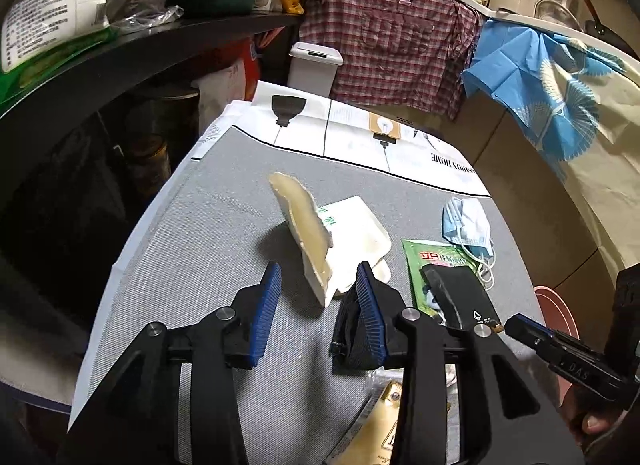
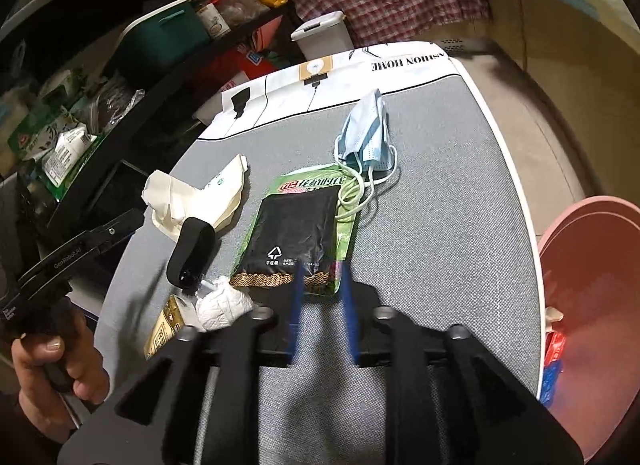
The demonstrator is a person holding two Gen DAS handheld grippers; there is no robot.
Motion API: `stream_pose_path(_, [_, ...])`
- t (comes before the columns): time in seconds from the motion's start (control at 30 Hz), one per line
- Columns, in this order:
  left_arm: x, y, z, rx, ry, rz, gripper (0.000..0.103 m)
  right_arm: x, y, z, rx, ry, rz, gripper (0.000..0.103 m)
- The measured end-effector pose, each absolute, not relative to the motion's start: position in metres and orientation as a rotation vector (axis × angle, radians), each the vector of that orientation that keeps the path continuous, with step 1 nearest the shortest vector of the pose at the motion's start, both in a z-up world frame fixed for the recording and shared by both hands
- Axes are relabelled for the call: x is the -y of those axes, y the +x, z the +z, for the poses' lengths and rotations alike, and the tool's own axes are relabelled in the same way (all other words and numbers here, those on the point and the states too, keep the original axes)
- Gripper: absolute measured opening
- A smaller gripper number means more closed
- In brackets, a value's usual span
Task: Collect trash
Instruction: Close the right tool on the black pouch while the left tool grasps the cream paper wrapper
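Grey woven tabletop, pink bin beside it, cluttered black shelves.

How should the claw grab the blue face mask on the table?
Pinch the folded blue face mask across its raised fold, coming from above. It stands bunched up from the table, so the body offers a ridge; the thin ear loops lie flat and could slip.
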State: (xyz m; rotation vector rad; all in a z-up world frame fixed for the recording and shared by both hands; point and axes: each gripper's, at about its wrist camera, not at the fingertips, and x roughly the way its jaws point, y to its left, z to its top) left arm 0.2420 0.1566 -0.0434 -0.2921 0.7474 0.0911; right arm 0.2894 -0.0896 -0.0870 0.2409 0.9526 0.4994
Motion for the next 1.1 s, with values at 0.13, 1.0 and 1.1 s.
stream_pose_path(0.13, [-0.15,0.249,-0.047,-0.755,-0.28,0.079,0.039,0.088,0.291,-0.091,-0.967,0.258,0.506,0.029])
stream_pose_path(1.0, [-0.152,0.264,-0.06,-0.788,-0.246,0.12,0.012,0.078,0.293,-0.091,-0.958,0.267,0.592,0.001])
stream_pose_path(1.1, [-0.152,0.262,-0.056,-0.782,-0.236,0.134,0.01,0.078,0.29,-0.083,-0.926,0.252,0.598,0.0])
